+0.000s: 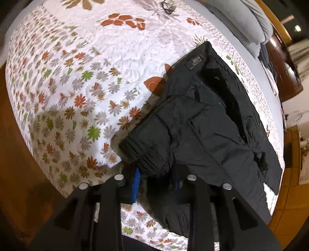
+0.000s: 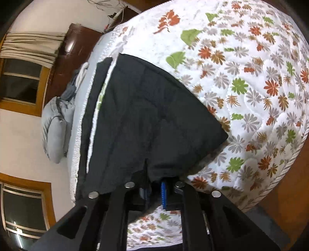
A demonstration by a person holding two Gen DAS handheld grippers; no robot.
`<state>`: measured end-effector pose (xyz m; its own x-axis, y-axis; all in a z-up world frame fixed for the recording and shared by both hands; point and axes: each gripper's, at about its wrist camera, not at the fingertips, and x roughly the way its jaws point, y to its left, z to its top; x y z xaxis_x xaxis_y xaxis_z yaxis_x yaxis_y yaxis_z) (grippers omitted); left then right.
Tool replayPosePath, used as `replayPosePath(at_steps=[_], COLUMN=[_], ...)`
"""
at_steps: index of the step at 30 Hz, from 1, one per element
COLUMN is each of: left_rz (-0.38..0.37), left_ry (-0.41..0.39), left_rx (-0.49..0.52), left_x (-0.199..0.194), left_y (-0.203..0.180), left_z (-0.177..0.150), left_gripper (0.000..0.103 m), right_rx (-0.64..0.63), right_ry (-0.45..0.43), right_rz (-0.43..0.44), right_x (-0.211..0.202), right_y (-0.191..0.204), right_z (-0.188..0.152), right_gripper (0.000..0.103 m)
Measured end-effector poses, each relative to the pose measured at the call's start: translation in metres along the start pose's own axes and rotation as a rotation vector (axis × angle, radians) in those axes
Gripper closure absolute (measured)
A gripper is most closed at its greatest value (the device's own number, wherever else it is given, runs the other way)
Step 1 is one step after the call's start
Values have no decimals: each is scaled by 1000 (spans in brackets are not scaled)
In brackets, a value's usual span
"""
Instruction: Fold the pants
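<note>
Black pants (image 1: 208,123) lie partly folded on a floral quilt (image 1: 87,77), a small label showing near the far edge. In the left wrist view a thick, bunched fold of the pants sits between the blue-padded fingers of my left gripper (image 1: 156,179), which is shut on it. From the right wrist, the pants (image 2: 146,115) spread as a smooth dark sheet up and left across the quilt (image 2: 251,86). My right gripper (image 2: 155,190) is shut on their thin near edge, beside a short slit in the cloth.
A grey pillow (image 2: 56,123) and a small pile of clothes (image 1: 268,63) lie at the head of the bed, by a dark wooden headboard (image 2: 71,50). The bed's edge and the brown floor (image 1: 19,154) are close by. A small dark object (image 1: 168,5) rests far up the quilt.
</note>
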<state>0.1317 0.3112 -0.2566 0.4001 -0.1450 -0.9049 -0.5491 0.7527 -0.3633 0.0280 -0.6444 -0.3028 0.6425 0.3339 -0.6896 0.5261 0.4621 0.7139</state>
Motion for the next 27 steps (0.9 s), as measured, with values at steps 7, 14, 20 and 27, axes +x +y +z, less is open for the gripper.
replayPosePath(at_steps=[7,14,20,27], left_rz=[44,-98,-184,-188], left_ry=[-161,-176,34,148], left_rx=[168,235,228,255], left_x=[-58,-46,33,101], left_y=[-8,-56,-100,-130], left_z=[17,109,182,242], left_gripper=[13,3,3,3], right_rx=[-151,-316,-164,-288], right_ry=[-154,-1,125,149], right_rz=[-250,-220,-278,-140], right_x=[-81,-24,13,27], right_y=[31,81,76,168], right_z=[12,16,48,105], right_gripper=[48,40,44,13])
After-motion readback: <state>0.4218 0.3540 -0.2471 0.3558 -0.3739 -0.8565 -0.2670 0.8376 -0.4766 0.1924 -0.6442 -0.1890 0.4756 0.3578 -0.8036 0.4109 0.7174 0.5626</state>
